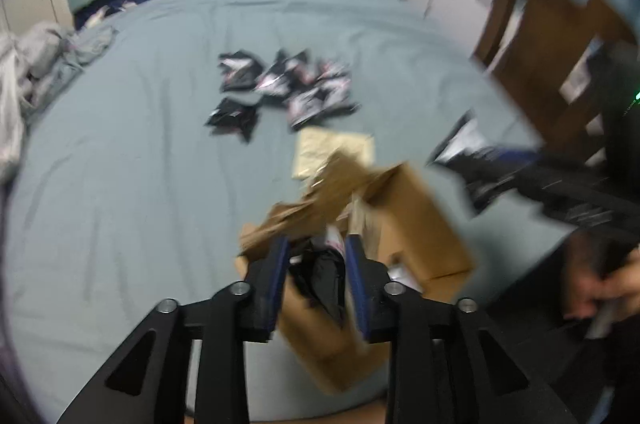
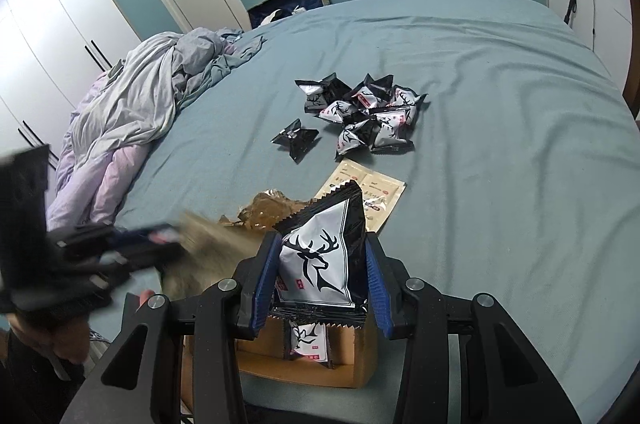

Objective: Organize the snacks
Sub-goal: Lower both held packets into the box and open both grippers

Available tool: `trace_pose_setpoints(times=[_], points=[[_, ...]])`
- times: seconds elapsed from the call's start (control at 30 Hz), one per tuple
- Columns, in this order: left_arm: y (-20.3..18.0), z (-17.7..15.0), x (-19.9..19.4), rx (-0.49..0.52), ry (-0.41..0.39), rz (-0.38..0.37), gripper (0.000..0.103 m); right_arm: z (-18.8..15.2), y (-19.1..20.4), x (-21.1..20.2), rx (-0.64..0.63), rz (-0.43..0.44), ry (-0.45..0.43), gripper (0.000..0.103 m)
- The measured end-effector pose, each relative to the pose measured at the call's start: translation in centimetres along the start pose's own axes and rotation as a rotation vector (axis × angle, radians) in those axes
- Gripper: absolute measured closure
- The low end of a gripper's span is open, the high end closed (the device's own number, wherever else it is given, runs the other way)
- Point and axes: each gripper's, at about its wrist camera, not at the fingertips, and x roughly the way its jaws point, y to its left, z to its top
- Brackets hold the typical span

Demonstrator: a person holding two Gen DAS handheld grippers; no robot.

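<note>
R tongs [image 2: 320, 264] pinch deer packet [image 2: 316, 260] over box [image 2: 304, 360]; L tongs [image 1: 318, 264] part-open, grip unclear, flap [image 1: 316, 200] may snag packet.

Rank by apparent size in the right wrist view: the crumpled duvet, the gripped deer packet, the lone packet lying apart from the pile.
1. Crumpled duvet, largest.
2. Gripped deer packet, though it looks big partly because it is right at the camera.
3. Lone packet, smallest; probably a similar packet, only farther away.

A black-and-silver snack packet [image 2: 320, 256] with a deer print stands upright at lower centre, above an open brown cardboard box [image 2: 344, 356] containing another packet [image 2: 308, 342]. More packets [image 2: 368, 116] lie heaped at upper centre.
</note>
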Motion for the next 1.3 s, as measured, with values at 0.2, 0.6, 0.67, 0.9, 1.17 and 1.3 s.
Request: trace_pose_setpoints(times=[0.2,0.6,0.67,0.9,1.17,1.3], points=[[1.8,0.3,1.1,-0.077,0.017,0.085,0.028,0.0,0.2,0.2,-0.016,-0.004,0.009,0.063],[1.7,0.5,0.0,-0.054,-0.052,0.183,0.024,0.1,2.1,2.4,-0.107,0.11,0.15,0.062],[1.6,0.5,0.0,-0.053,-0.05,0.183,0.024,0.3,2.6,2.5,-0.134,0.098,0.145,0.062],[1.6,0.7,0.2,-0.062,-0.037,0.196,0.022,0.7,2.3,2.1,-0.092,0.031,0.113,0.047],[1.6,0.6,0.3,-0.063,-0.026,0.194,0.022,0.6,1.0,2.1,0.03,0.01,0.119,0.025],[1.3,0.7,0.0,-0.052,-0.037,0.187,0.022,1.0,0.5,1.9,0.06,-0.002,0.118,0.025]])
